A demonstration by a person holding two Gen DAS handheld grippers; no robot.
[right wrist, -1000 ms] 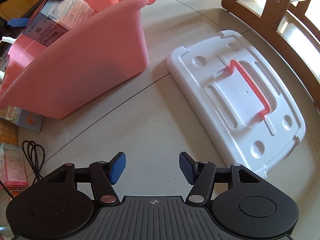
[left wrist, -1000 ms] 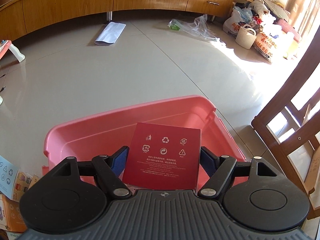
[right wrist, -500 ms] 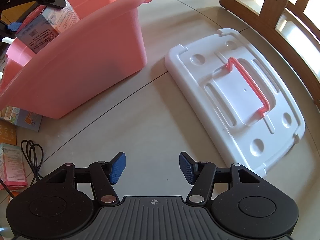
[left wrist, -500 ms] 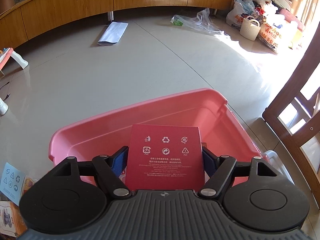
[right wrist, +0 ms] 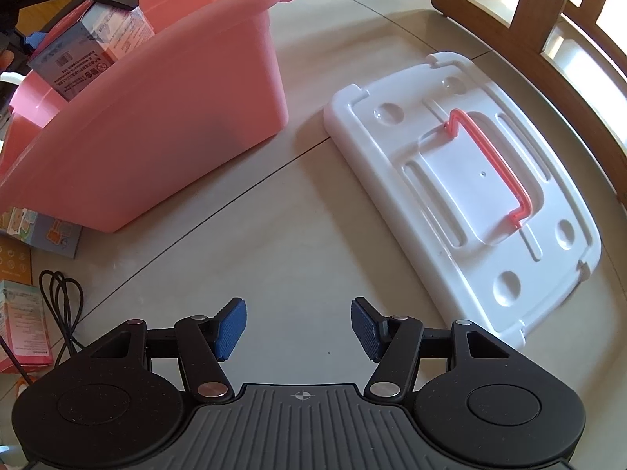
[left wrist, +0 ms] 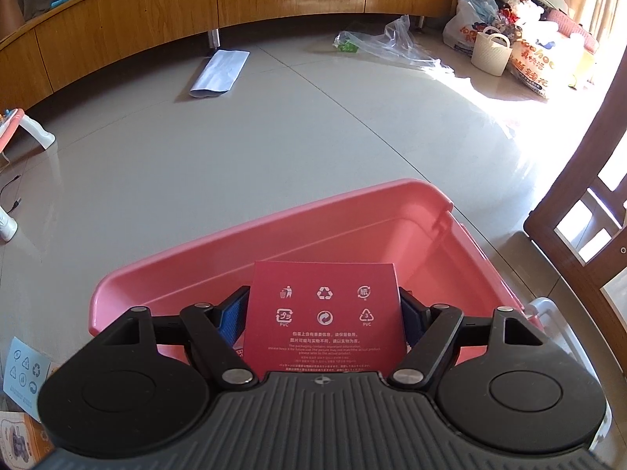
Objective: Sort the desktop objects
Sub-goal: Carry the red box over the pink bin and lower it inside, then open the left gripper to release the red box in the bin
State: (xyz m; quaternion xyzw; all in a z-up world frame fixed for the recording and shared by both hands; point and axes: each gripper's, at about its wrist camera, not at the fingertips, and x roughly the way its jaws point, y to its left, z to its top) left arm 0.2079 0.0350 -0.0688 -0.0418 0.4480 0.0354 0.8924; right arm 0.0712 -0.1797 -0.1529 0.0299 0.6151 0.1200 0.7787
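Now left tool (left wrist: 324, 315) carries red box (left wrist: 323, 315) lower into pink bin (left wrist: 243, 246).

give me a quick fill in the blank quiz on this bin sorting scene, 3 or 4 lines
1. The left gripper is shut on a ____ box printed with recycling symbols.
2. The box is held over a ____ plastic bin.
3. The right gripper is ____ and holds nothing.
4. The white lid lying beside the bin has a ____ handle.

Missing words: red; pink; open; pink
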